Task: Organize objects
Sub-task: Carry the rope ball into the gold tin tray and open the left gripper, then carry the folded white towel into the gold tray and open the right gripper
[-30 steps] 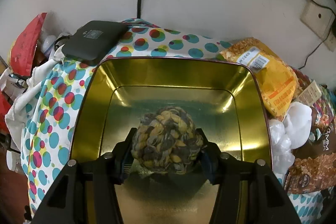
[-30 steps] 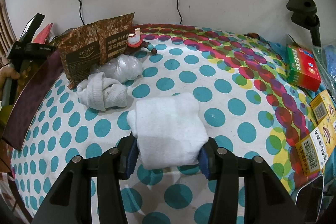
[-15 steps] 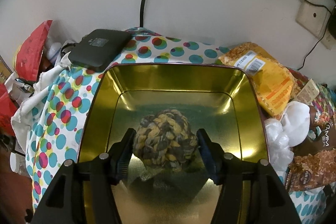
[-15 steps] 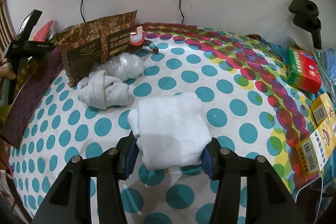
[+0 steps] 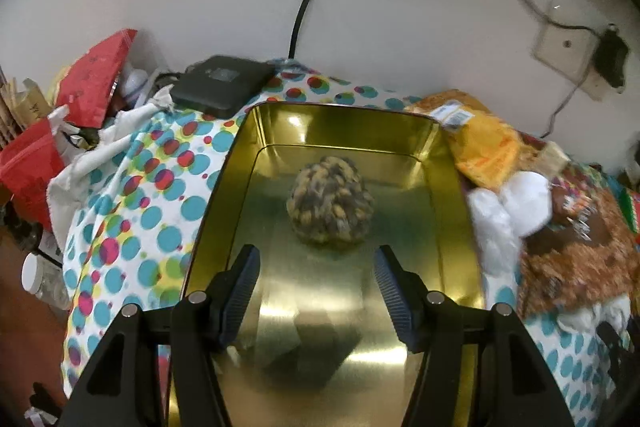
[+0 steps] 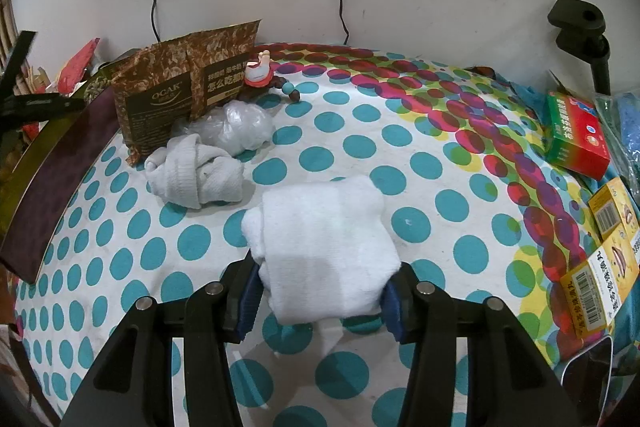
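Left wrist view, left gripper (image 5: 316, 269) wide, right packets (image 5: 576, 251) blurred, right gripper (image 6: 320, 293) pinching white cloth (image 6: 320, 247)

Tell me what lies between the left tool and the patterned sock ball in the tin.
Nothing but bare gold floor of the tin separates the open left tool from the sock ball, as the left wrist view shows.

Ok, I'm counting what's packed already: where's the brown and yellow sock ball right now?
In the left wrist view, the sock ball lies on the gold tin's floor, near the middle, just beyond the open left hand-held gripper.
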Motion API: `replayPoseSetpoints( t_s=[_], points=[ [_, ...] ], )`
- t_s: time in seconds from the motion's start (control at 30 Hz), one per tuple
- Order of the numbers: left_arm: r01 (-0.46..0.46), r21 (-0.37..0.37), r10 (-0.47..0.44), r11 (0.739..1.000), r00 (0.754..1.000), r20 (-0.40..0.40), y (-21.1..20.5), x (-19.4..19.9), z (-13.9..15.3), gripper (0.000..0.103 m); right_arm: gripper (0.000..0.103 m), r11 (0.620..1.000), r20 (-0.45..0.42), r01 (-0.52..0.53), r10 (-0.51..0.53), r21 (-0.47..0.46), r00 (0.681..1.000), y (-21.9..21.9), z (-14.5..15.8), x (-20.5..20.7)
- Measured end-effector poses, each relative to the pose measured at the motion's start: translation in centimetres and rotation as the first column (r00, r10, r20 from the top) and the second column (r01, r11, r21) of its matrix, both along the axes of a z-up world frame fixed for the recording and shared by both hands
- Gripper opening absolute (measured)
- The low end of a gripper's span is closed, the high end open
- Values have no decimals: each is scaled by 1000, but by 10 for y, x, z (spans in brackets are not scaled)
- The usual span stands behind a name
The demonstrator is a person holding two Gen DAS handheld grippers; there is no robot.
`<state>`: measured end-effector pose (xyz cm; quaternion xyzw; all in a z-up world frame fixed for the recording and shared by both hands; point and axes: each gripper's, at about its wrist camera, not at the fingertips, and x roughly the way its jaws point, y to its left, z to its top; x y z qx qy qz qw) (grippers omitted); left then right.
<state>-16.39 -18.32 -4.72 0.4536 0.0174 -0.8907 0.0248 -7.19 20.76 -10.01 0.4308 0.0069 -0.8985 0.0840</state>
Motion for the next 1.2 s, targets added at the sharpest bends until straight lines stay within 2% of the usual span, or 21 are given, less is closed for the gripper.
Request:
replayPoseSetpoints(
  t_s=[0.2, 0.37, 0.5, 0.53, 0.63, 0.8, 0.9, 1.0, 1.1, 1.13, 1.2],
  points=[
    [-7, -5, 7, 1000, 997, -81, 12, 59, 21, 61, 47, 1000, -1, -1, 1, 12, 1000, 0, -1, -1],
    [-65, -50, 59, 997, 990, -129, 14, 121, 41, 61, 47, 1000, -2, -1, 1, 17, 1000, -2, -1, -1],
    [-78, -27, 72, 997, 982, -176, 11, 178, 47, 63, 46, 999, -7, -2, 2, 41, 1000, -5, -1, 0],
    [-83, -16, 78, 996, 980, -182, 10, 191, 47, 66, 46, 999, -9, -2, 2, 47, 1000, -6, -1, 0],
    [-74, 11, 75, 997, 984, -160, 11, 224, 41, 68, 46, 998, -10, -3, 3, 60, 1000, -8, -1, 0],
    [-36, 6, 37, 999, 990, -139, 22, 262, 29, 68, 46, 997, -13, -2, 3, 72, 1000, -10, 0, 2],
    [17, -9, -18, 1000, 991, -134, 32, 279, 24, 68, 45, 996, -22, -1, 3, 91, 1000, -13, 1, 4],
    [63, 9, -62, 998, 990, -130, 40, 294, 20, 68, 43, 995, -15, 3, -1, 104, 1000, -16, 5, 5],
    [68, 56, -61, 996, 990, -126, 44, 307, 13, 68, 43, 999, -21, 20, -19, 46, 1000, -17, 22, 12],
    [79, 86, -68, 993, 990, -126, 45, 310, 11, 68, 43, 999, -29, 19, -17, 41, 999, -20, 30, 15],
    [98, 100, -85, 990, 989, -123, 51, 317, 7, 68, 43, 999, -59, -13, 16, 42, 998, -34, 51, 24]
  ],
)
